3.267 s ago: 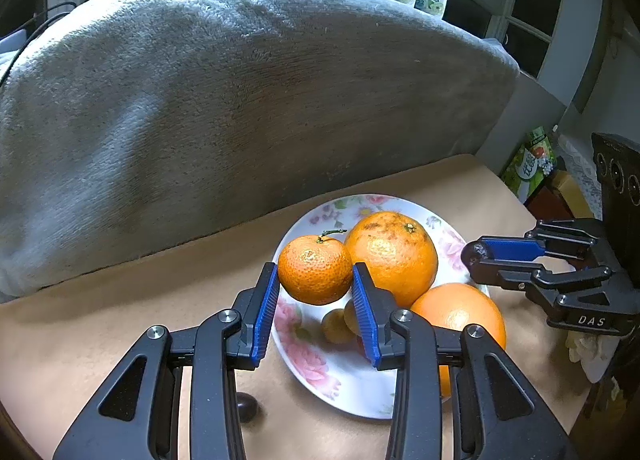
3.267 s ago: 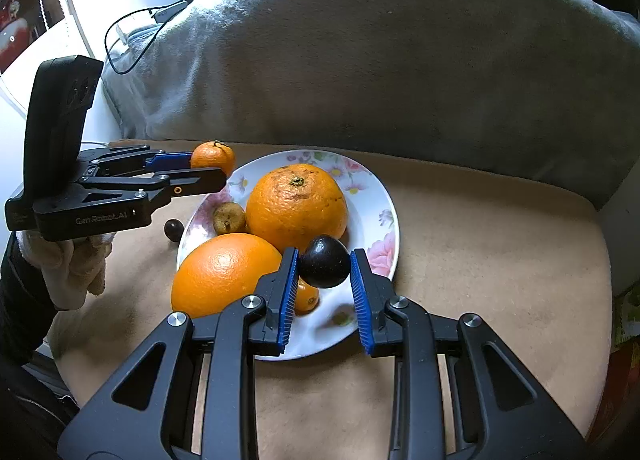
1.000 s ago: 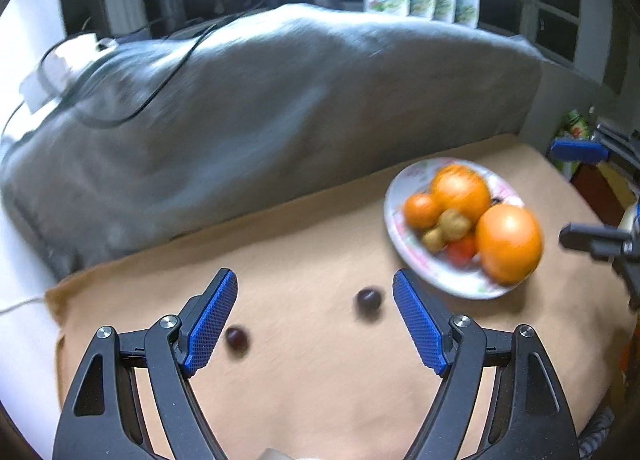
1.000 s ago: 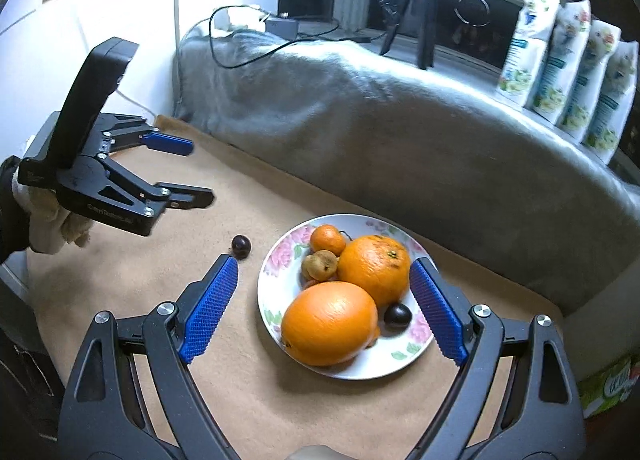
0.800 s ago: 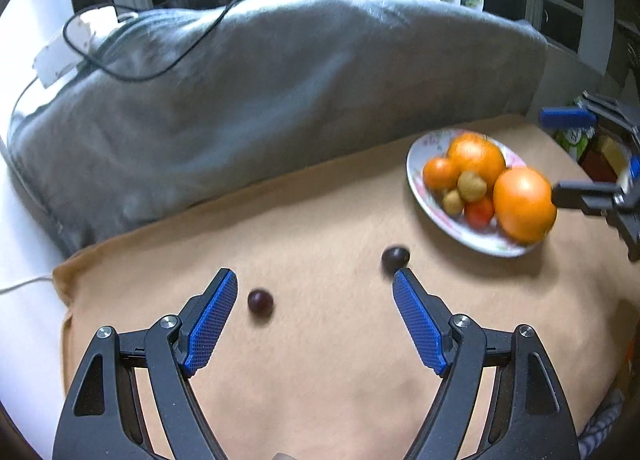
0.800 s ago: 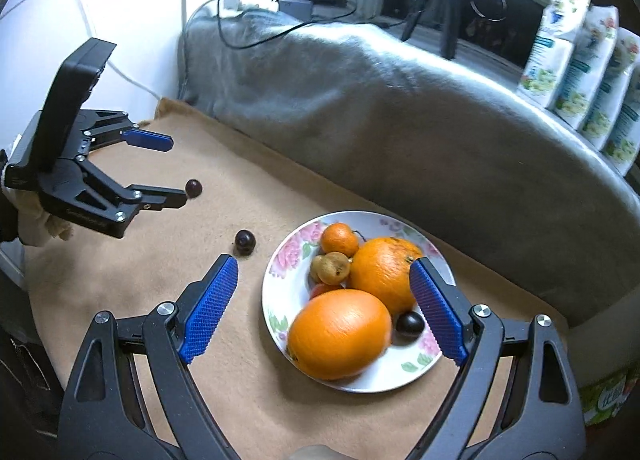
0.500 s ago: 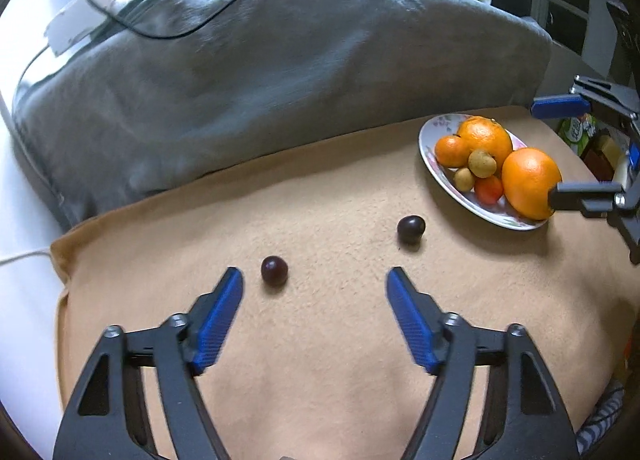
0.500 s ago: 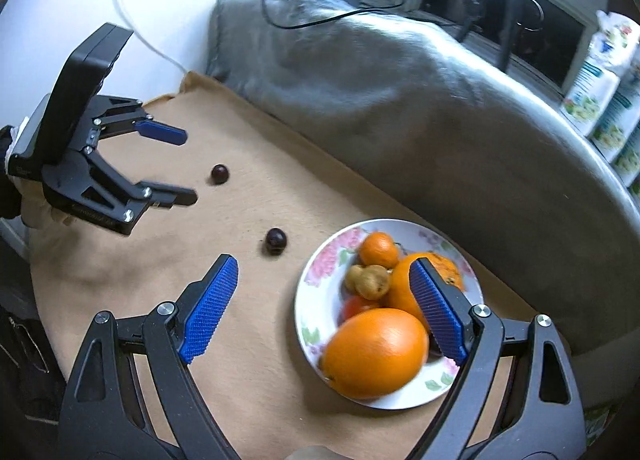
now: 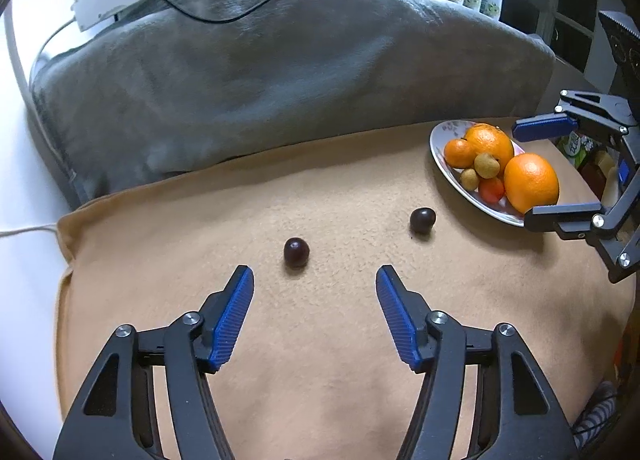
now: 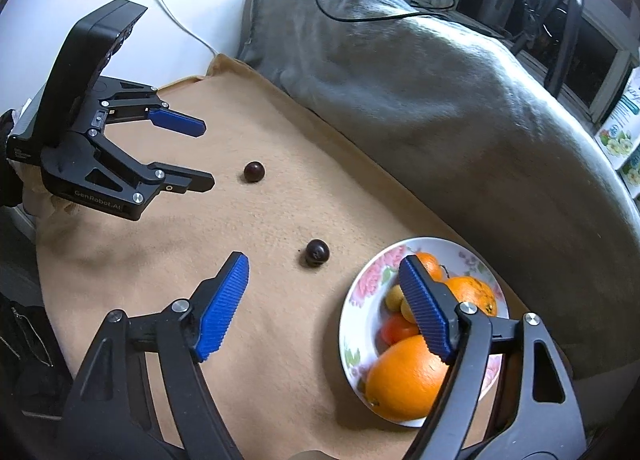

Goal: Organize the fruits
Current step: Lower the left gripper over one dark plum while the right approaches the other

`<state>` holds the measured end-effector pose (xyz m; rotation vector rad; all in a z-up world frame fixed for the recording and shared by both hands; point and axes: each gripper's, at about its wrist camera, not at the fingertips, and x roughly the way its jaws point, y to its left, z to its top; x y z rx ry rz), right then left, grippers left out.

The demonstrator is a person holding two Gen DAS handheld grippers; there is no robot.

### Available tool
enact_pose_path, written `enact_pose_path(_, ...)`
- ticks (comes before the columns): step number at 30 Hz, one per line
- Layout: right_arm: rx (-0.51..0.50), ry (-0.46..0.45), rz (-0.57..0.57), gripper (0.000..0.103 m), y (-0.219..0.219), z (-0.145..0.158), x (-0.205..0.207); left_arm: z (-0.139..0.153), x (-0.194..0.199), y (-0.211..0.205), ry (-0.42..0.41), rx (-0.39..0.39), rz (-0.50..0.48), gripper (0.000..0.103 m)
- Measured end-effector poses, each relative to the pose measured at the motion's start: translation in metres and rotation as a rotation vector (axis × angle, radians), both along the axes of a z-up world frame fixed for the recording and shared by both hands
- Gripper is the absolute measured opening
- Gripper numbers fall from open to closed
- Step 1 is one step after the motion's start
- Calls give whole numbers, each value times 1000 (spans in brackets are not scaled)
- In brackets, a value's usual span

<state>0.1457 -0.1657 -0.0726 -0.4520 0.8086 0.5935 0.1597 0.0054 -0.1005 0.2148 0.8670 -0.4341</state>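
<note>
Your left claw (image 9: 315, 282) hangs wide apart and holds nothing, with a dark plum (image 9: 296, 251) on the tan blanket (image 9: 320, 372) just beyond its tips. Your right claw (image 10: 320, 288) is also spread and bare, low beside the floral plate (image 10: 360, 292), which holds two oranges, a mandarin and some smaller fruit. A second dark plum (image 10: 317, 251) lies near that plate's rim. Both plums look like the step in hand: each claw needs to drop around its nearest one, close gently (they would roll easily) and carry it to the plate. "GenRobot.AI" reads on the left claw's body; the pouch labels behind are too small to read.
</note>
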Motion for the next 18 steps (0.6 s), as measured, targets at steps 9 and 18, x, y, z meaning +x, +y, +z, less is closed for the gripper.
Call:
enact_pose_path(9,-39,62,31,64,17,-15,19,-8,10,11,30,-28,13,58)
enact_pose_path(18,-77,112,44,53,24,-34,35,-21,21,15,71,-58,19,54)
